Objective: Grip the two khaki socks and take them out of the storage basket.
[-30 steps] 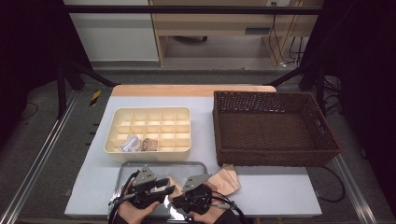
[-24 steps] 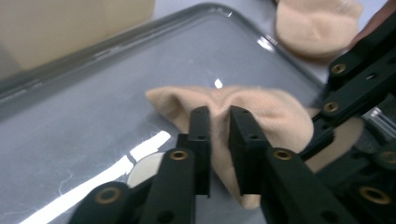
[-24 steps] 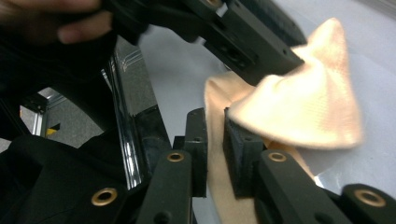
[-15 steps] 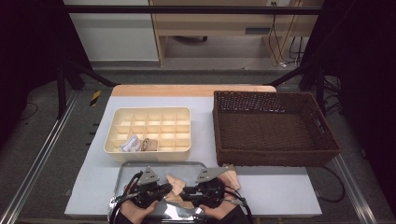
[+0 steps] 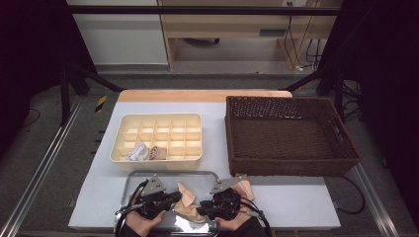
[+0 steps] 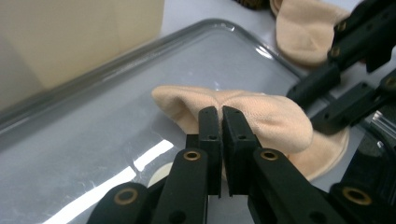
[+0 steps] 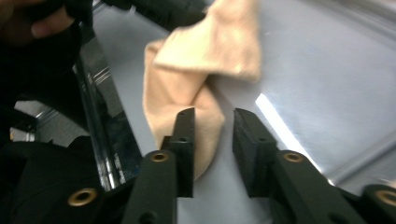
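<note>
On the metal tray (image 5: 129, 183) at the table's near edge lies a peach-coloured sock (image 5: 187, 201), soft, knit, folded and rumpled. Left gripper (image 6: 221, 114) is clamped on its raised fold. Right gripper (image 7: 213, 122) stands parted, the sock's lower end lying loose between its jaws.

The white counter (image 5: 306, 205) carries a cream divided box (image 5: 158, 139), wicker basket (image 5: 289, 138), metal tray (image 5: 170, 176) and a beige sock (image 5: 245, 186)
</note>
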`<state>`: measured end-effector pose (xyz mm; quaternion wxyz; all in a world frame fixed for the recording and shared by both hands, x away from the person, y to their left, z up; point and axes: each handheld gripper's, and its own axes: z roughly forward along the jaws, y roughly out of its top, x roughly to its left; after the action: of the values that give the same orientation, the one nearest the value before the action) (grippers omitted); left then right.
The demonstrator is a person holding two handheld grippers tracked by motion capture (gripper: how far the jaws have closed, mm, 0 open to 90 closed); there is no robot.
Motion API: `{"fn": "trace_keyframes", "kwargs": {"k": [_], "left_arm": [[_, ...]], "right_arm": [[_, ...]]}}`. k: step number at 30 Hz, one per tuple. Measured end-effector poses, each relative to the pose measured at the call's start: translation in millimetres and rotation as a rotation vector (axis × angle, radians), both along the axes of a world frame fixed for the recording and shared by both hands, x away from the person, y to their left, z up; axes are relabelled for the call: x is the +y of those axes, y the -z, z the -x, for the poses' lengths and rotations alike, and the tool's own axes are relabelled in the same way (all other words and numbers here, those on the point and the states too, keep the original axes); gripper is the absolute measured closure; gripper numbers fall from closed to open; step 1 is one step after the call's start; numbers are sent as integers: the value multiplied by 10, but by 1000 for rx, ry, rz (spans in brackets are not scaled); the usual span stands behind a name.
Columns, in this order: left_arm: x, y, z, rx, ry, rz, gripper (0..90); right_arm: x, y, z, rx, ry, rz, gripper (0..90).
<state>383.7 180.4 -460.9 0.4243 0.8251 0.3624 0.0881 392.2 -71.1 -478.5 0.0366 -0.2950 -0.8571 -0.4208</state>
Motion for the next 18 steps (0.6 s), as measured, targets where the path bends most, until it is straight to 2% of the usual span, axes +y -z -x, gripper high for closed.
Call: {"fn": "trace_keyframes", "kwargs": {"k": [4, 6, 8, 11, 15, 18], "left_arm": [[16, -41, 6, -31, -2, 27, 862], [24, -53, 12, -45, 1, 38, 862], [21, -52, 20, -46, 5, 40, 862], [-9, -26, 34, -43, 22, 35, 862], [-76, 13, 57, -37, 50, 20, 861], [-114, 35, 73, -39, 62, 11, 861]], "right_arm": [[73, 14, 33, 15, -38, -13, 779], [100, 17, 43, 16, -50, -19, 770], [92, -4, 27, 18, -37, -35, 741], [-5, -87, -18, 2, 24, -78, 722], [-143, -180, -71, -66, 139, -78, 707], [-226, -210, -115, -79, 197, -101, 683]]}}
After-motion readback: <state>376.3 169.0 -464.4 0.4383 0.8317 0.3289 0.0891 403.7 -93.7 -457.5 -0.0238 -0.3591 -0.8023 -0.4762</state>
